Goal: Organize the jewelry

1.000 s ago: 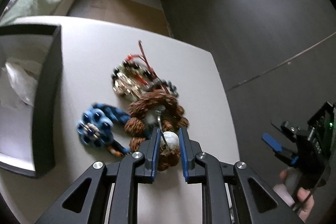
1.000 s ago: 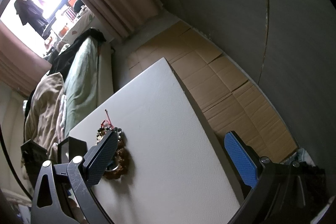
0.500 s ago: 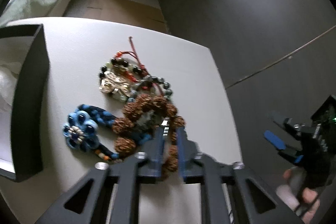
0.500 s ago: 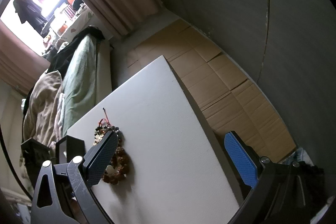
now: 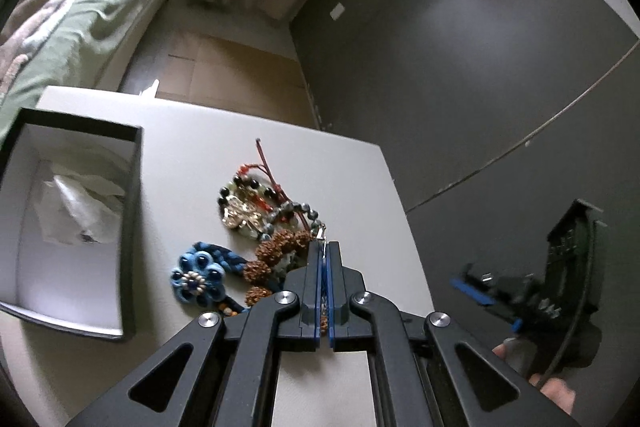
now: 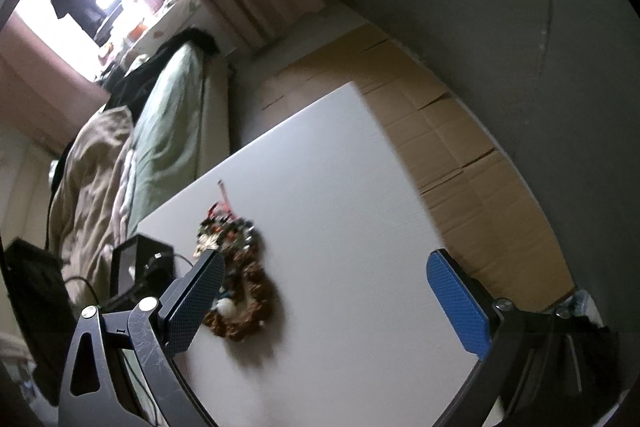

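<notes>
A heap of jewelry lies on the white table (image 5: pixel 200 155): a brown rudraksha bead bracelet (image 5: pixel 276 251), a blue braided flower bracelet (image 5: pixel 198 277), and a dark bead bracelet with gold charm and red cord (image 5: pixel 256 205). My left gripper (image 5: pixel 323 247) is shut on a small silver clasp (image 5: pixel 321 231) at the brown bracelet's edge. An open black box (image 5: pixel 132 187) with white lining stands to the left. My right gripper (image 6: pixel 324 291) is open and empty, off the table's right side; the heap (image 6: pixel 240 279) shows blurred beside its left finger.
Crumpled white paper (image 5: pixel 80 211) lies inside the box. A bed with green bedding (image 5: pixel 100 3) is beyond the table. Cardboard covers the floor (image 6: pixel 460 163). A dark grey wall (image 5: pixel 460 67) rises to the right. The right gripper (image 5: pixel 532 303) also shows in the left wrist view.
My left gripper has closed from open around a white bead to shut on the clasp, and its view has pulled back and up. The right gripper stays open and has shifted slightly.
</notes>
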The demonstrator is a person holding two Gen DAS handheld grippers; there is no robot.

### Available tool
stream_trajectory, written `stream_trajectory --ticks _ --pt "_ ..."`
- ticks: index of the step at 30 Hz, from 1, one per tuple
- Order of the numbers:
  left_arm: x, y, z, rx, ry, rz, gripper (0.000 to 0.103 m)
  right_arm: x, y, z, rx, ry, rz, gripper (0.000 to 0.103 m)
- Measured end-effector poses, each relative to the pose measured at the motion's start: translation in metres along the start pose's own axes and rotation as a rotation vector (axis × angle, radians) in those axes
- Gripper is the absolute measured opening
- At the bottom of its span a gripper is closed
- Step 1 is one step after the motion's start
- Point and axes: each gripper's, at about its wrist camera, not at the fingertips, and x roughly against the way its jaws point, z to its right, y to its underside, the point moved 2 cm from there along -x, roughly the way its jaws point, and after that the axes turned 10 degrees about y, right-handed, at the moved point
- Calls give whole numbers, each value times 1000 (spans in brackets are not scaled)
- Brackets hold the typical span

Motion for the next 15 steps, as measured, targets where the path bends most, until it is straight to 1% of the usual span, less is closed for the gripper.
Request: stream_trajectory --ticks 1,3,6,9,13,15 --pt "2 -1 -1 1 2 5 1 -3 2 -5 9 -8 -10 87" --pt "9 -2 -1 4 1 19 1 -13 5 -16 25 -23 -37 73" --pt "21 -6 -3 13 6 43 1 -32 12 -32 60 -21 -78 63" --pt "39 -11 -8 25 14 75 1 -48 17 -47 89 -8 -112 57" --pt "56 -19 -17 38 9 111 1 -62 22 -59 123 28 -128 53" --pt "64 -21 -22 47 7 125 1 -66 23 -65 146 51 -123 45"
